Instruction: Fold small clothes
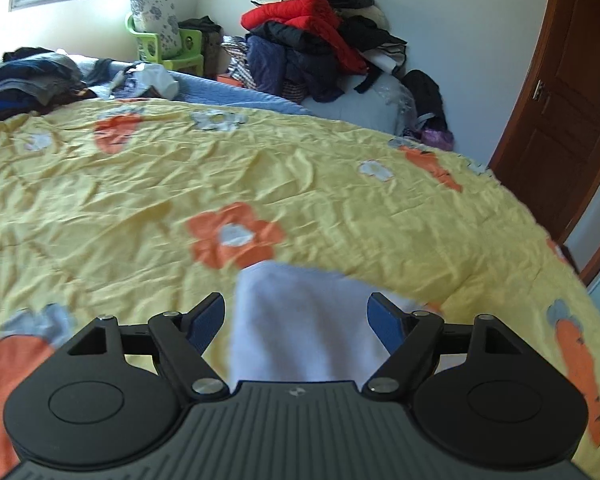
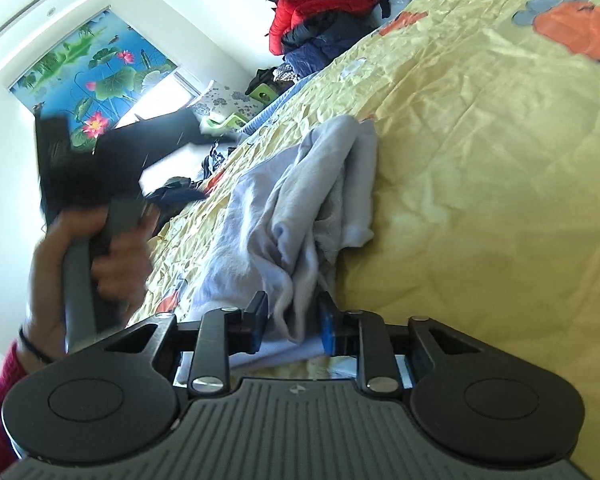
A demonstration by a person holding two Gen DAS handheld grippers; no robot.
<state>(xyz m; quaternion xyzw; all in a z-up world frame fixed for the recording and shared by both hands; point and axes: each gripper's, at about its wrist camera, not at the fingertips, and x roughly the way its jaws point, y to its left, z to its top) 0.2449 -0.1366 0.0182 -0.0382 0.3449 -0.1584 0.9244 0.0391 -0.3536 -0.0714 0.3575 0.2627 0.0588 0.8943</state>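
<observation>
Pale blue garment [image 2: 300, 208] bunched on yellow bedspread [image 2: 480, 160]. Right claw [image 2: 294, 322] clamped on its near edge. Left claw [image 1: 296, 320] spread wide above cloth (not gripping). Advice: left takes opposite corner, then pull flat.

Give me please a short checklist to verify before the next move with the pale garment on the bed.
1. Left tongs open: ok, the blue pads stand wide apart.
2. Left tongs lined up with the pale garment: ok, the cloth shows in the gap between the fingers; contact cannot tell.
3. Right tongs gripping the garment: cannot tell, cloth lies between the pads, but a gap remains and no pinch shows.
4. Garment flat for folding: not ok, it is bunched and wrinkled in the right wrist view.
5. Free space on the yellow bedspread: ok, bare fabric lies ahead of the left tongs.
6. Clothes pile apart from the garment: ok.
</observation>
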